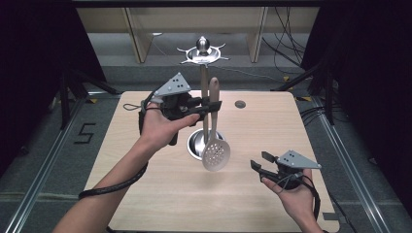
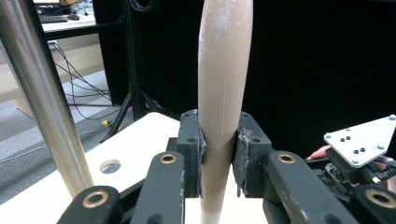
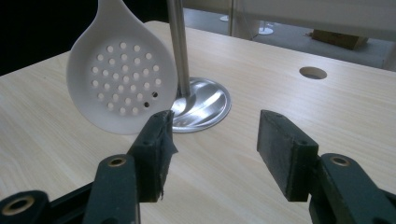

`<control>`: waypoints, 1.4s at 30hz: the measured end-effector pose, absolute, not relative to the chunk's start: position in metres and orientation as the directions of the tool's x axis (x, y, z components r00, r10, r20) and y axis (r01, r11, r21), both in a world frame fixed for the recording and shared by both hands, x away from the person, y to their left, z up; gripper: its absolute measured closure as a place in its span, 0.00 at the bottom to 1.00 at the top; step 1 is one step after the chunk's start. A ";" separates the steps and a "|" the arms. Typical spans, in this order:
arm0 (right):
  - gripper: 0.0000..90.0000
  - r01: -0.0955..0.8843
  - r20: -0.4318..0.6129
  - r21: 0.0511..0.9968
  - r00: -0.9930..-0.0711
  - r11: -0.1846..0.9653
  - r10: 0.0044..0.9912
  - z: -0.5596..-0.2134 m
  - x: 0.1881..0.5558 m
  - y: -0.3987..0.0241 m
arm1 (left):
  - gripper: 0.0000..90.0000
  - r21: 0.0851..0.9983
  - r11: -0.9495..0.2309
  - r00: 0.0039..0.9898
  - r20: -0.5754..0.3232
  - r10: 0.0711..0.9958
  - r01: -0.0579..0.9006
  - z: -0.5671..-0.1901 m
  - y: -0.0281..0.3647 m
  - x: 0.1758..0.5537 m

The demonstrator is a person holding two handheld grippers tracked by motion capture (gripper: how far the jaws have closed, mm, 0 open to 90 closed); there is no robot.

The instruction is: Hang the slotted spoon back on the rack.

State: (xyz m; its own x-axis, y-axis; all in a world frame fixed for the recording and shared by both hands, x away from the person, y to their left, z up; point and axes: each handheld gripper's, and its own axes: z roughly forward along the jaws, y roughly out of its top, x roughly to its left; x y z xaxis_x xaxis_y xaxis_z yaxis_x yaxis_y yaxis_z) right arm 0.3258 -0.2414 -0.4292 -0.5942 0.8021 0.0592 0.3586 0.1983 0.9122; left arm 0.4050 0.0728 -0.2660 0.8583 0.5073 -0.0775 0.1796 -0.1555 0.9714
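Note:
A slotted spoon (image 1: 215,145) with a beige handle (image 2: 222,93) and a white perforated bowl (image 3: 122,86) hangs upright above the table. My left gripper (image 1: 211,108) is shut on its handle, and both pads (image 2: 245,149) press the handle's sides. Just beside the spoon rises the metal pole (image 1: 204,94) of a utensil stand, with a round steel base (image 3: 203,105) and a hook ring (image 1: 202,54) on top. My right gripper (image 1: 258,161) rests low at the front right with its jaws wide apart and nothing between them, pointing toward the stand's base.
The wooden table (image 1: 160,194) has a round cable hole (image 1: 240,104) behind the stand. Dark curtains flank both sides. Tripod legs and cables (image 1: 286,53) lie on the floor beyond the far edge.

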 end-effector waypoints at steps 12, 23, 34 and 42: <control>0.51 0.358 0.062 0.913 -0.594 0.195 0.802 -0.429 0.326 -0.241 | 0.82 0.971 -0.160 0.863 -0.073 0.500 0.175 -0.260 0.075 0.409; 0.51 0.363 0.068 0.912 -0.593 0.191 0.802 -0.429 0.326 -0.241 | 0.82 0.971 -0.156 0.860 -0.077 0.504 0.178 -0.255 0.076 0.413; 0.51 0.362 0.057 0.909 -0.600 0.207 0.798 -0.430 0.327 -0.241 | 0.82 0.971 -0.154 0.860 -0.080 0.504 0.181 -0.250 0.077 0.415; 0.51 0.355 0.057 0.913 -0.599 0.200 0.799 -0.431 0.327 -0.241 | 0.82 0.970 -0.151 0.858 -0.091 0.505 0.191 -0.250 0.078 0.418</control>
State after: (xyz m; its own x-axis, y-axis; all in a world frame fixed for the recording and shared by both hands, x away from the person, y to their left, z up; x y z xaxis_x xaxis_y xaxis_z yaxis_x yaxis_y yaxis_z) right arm 0.3269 -0.2414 -0.4306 -0.5987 0.7989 0.0573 0.3549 0.2005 0.9132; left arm 0.4178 0.0784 -0.2499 0.8584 0.5050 -0.0906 0.1912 -0.1510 0.9699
